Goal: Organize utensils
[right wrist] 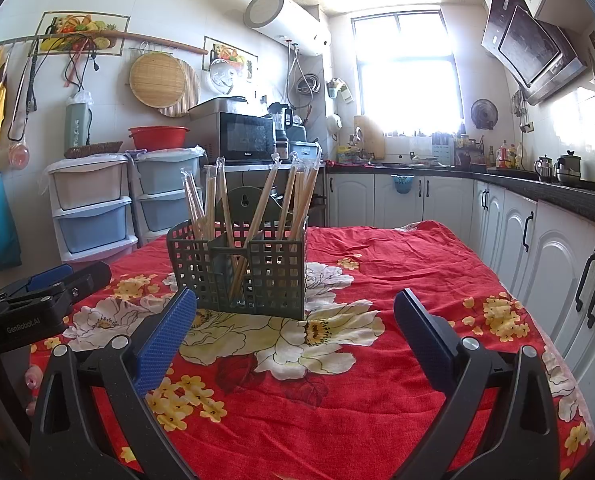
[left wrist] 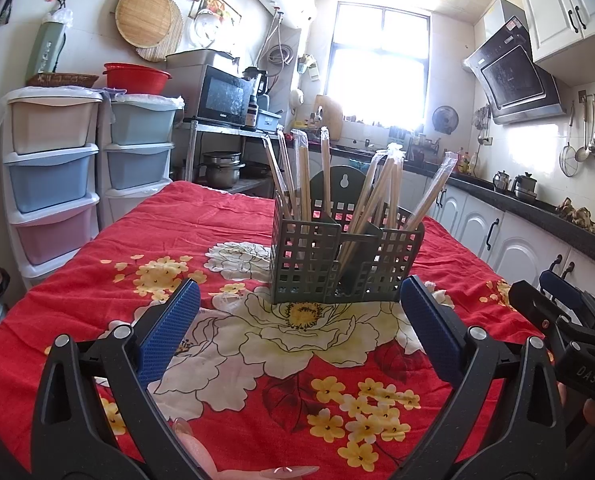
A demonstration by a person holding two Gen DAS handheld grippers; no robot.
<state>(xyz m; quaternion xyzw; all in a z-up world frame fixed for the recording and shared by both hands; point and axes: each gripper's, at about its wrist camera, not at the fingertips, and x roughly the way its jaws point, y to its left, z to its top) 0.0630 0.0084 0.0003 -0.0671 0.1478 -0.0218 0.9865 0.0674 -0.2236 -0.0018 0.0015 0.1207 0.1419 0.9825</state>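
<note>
1. The left gripper (left wrist: 299, 300), blue pads spread wide, holds nothing.
2. Ahead on the red floral tablecloth (left wrist: 225, 216) stands the grey-green plastic lattice caddy (left wrist: 337, 260); plastic-sleeved wooden chopsticks (left wrist: 381, 192) lean inside its compartments, none loose, so sorting looks nearly finished.
3. The right gripper (right wrist: 295, 304) gapes equally empty.

White-tiled kitchen, glaring window (right wrist: 407, 76) (blown out), white cabinets (right wrist: 537, 240), pastel drawer towers (left wrist: 53, 176).
</note>
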